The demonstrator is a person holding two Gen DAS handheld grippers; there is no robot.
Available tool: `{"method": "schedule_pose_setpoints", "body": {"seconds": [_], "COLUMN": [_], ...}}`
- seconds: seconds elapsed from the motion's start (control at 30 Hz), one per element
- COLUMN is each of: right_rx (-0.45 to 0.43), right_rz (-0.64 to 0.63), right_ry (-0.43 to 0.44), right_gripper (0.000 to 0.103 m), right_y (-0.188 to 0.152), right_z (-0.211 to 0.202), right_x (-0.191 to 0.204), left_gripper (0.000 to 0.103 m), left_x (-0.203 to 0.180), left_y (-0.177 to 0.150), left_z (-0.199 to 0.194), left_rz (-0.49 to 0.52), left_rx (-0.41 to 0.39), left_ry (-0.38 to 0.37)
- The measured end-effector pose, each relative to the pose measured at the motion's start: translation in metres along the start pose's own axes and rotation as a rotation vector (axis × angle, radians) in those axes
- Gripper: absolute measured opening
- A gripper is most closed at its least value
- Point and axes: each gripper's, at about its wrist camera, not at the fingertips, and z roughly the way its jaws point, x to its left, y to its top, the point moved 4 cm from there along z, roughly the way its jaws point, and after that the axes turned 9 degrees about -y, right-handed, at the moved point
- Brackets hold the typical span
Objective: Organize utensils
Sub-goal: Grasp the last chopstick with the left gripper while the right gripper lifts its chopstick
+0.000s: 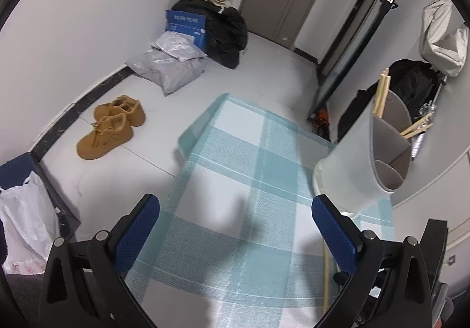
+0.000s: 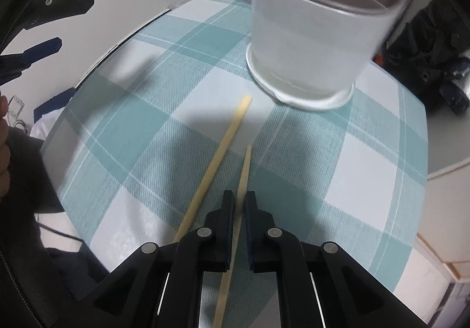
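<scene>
The right gripper point(image 2: 240, 204) is clenched on one pale wooden chopstick point(image 2: 245, 169), pinching it partway along its length, so a long tail runs back under the tool and a shorter end points forward over the checked cloth of the surface point(image 2: 367, 169). That off-centre pinch looks to me like the first risk: the stick could swing in the pads as it comes up and arrive at the holder crooked. Just beside it lies a second chopstick point(image 2: 226, 137), loose on the cloth, close enough that a low lift could nudge it and roll it toward the edge. The left gripper point(image 1: 235, 228) hangs spread wide with nothing between its pads, doing no steadying. Farther off stands the white utensil holder point(image 2: 308, 43) on its shallow drip base, divided inside, with chopsticks point(image 1: 382, 93) already leaning in a far compartment; exactly how many, I cannot make out. It looks light and tall, so a stick driven against its rim rather than dropped inside might tip it or shove it along the slick cloth.
</scene>
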Motion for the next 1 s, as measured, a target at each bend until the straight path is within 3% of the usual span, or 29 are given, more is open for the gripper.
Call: {"method": "schedule_pose_setpoints", "body": {"seconds": [0.17,0.3,0.43,0.73,0.9,1.0], "right_rx": [-0.029,-0.054,-0.086,-0.257,-0.316,-0.338], "right_rz": [0.023,0.134,0.265,0.631,0.77,0.842], "right_ry": [0.016,0.082,0.135,0.282,0.326,0.309], "right_gripper": [0.008,0.004,0.004,0.004,0.004,0.004], "right_y": [0.019,0.021,0.012,0.0,-0.016,-0.031], "right_z": [0.008,0.01,0.006,-0.024,-0.035,-0.04], "right_x": [0.004,-0.009,-0.031,-0.108,-0.139,-0.159], "left_gripper": [0.101,0.101,0.101,0.101,0.101,0.101], "left_x": [-0.002,-0.002,-0.015,-0.061,-0.077,-0.085], "left_y": [-0.001,-0.003,-0.007,-0.042,-0.053,-0.052], "left_z": [-0.001,0.007,0.013,0.048,0.065,0.072], "left_rz": [0.044,0.051,0.103,0.224,0.268,0.293], "left_rx": [-0.02,-0.008,0.007,0.226,0.31,0.304], "left_ry": [0.034,0.083,0.083,-0.02,-0.012,0.057]}}
